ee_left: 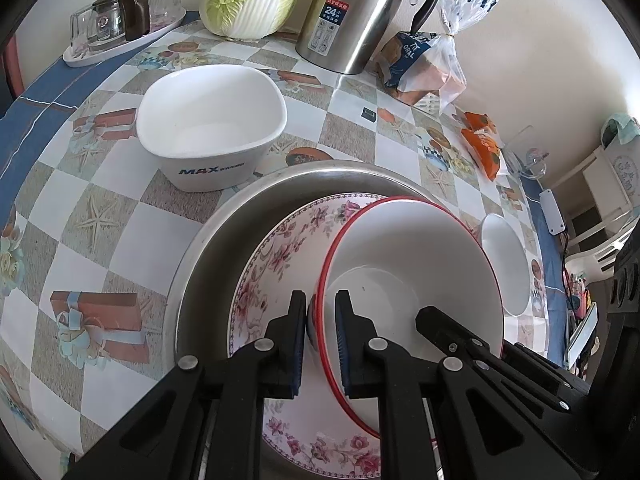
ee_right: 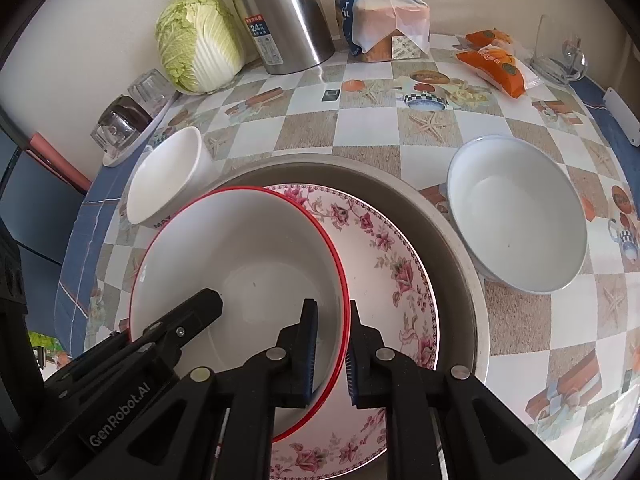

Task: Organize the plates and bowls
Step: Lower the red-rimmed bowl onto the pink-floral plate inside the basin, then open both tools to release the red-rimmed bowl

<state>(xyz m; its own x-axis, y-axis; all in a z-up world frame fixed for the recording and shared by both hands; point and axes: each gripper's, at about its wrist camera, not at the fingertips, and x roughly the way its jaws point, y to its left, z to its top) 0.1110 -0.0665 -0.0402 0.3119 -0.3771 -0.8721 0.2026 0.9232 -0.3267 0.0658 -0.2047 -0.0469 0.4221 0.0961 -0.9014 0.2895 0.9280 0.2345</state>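
A white bowl with a red rim (ee_left: 404, 248) (ee_right: 240, 248) sits tilted over a pink floral plate (ee_left: 272, 264) (ee_right: 384, 248) inside a wide metal basin (ee_left: 208, 248) (ee_right: 460, 240). My left gripper (ee_left: 320, 300) is shut on the bowl's near rim, one pad inside and one outside. On the opposite side of the rim my right gripper (ee_right: 332, 308) is shut the same way. Each view also shows the other gripper's inner finger (ee_left: 436, 322) (ee_right: 204, 304) in the bowl. Whether the bowl touches the plate is hidden.
A squarish white bowl marked MAX (ee_left: 212, 120) (ee_right: 168, 176) stands left of the basin, a white bowl with a pale blue rim (ee_right: 516, 216) (ee_left: 504, 264) to its right. At the back: cabbage (ee_right: 196, 40), steel kettle (ee_right: 284, 12), bread bag (ee_right: 384, 20), orange packets (ee_right: 492, 60), glasses tray (ee_left: 124, 24).
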